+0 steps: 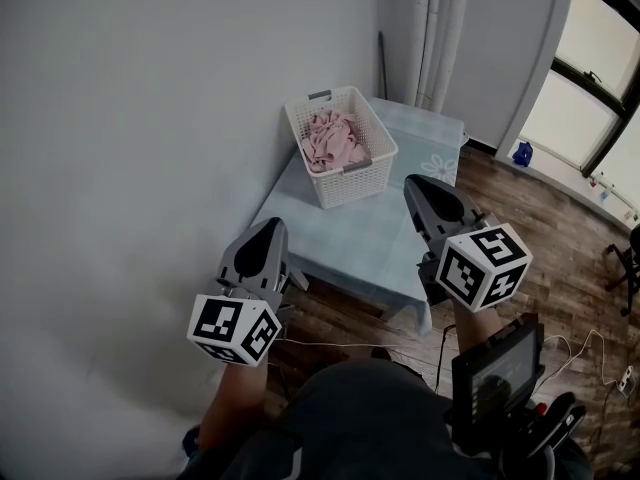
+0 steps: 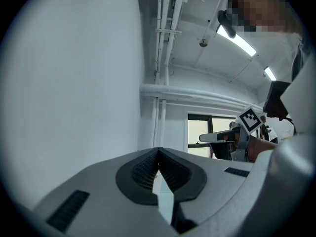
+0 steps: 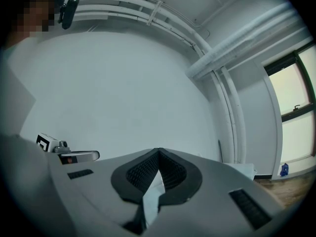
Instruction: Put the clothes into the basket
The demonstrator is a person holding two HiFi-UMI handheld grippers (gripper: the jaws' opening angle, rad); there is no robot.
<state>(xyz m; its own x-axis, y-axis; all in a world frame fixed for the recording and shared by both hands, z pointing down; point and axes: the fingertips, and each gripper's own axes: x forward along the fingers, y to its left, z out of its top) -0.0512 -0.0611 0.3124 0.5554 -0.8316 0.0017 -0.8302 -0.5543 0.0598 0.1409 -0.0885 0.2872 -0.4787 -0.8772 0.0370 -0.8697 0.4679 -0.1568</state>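
Clothes (image 1: 333, 140) are lying in the basket (image 1: 352, 182), upper middle, so the task is looking done. With nothing left to carry, the left hand-held gripper (image 1: 272, 226) and the right hand-held gripper (image 1: 415, 183) are hanging clenched and empty.

- The basket (image 1: 352, 180) is a white plastic laundry one with lattice sides, a rectangular open top and a grey handle at each short end.
- It's standing upright on the surface (image 1: 350, 243), toward the far end and close to the wall (image 1: 150, 118), turned a bit so it's skewed against the surface's edges.
- The clothes (image 1: 333, 140) are pink and all crumpled into one heap, no telling how many pieces.
- They're lying inside the basket, below the rim, with nothing hanging over the sides.
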